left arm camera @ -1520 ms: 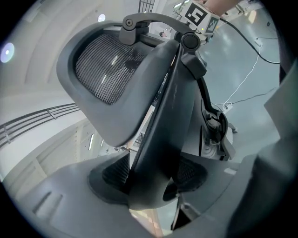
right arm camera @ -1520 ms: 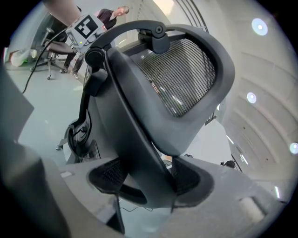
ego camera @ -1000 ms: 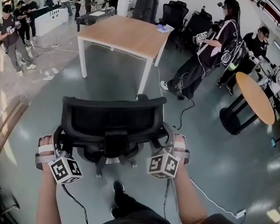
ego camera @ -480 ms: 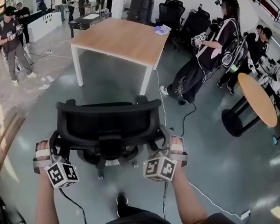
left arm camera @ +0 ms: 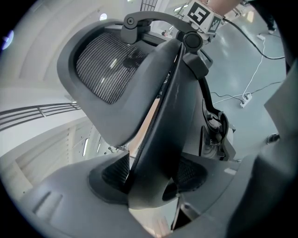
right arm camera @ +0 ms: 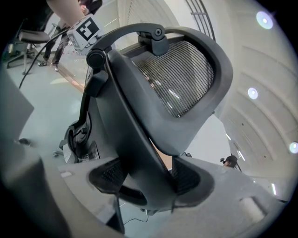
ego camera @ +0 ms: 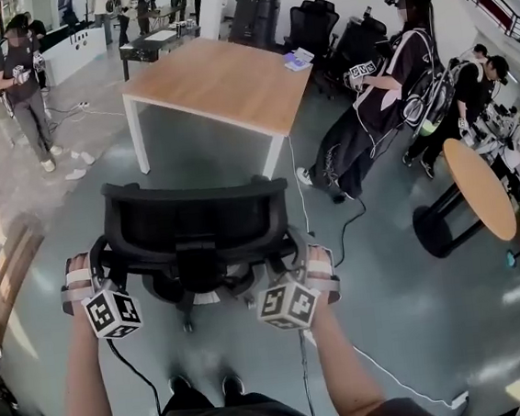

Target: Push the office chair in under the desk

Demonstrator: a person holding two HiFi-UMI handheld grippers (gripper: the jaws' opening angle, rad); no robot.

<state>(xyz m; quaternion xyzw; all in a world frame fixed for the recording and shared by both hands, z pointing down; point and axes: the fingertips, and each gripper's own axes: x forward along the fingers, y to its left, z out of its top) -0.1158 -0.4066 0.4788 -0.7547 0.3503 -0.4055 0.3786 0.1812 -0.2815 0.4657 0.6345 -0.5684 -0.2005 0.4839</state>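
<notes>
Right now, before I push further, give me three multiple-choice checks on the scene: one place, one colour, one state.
1. The desk lies: A) ahead of the office chair, apart from it; B) over the chair's seat; C) behind the person.
2. The desk top is: A) black; B) wood-brown; C) green.
3. The left gripper and right gripper are: A) both open, empty; B) only one gripping; C) both shut on the office chair's back frame.
Answers: A, floor shows between chair and desk; B, tan top on white legs; C, each gripper view shows pads clamping the frame.
</notes>
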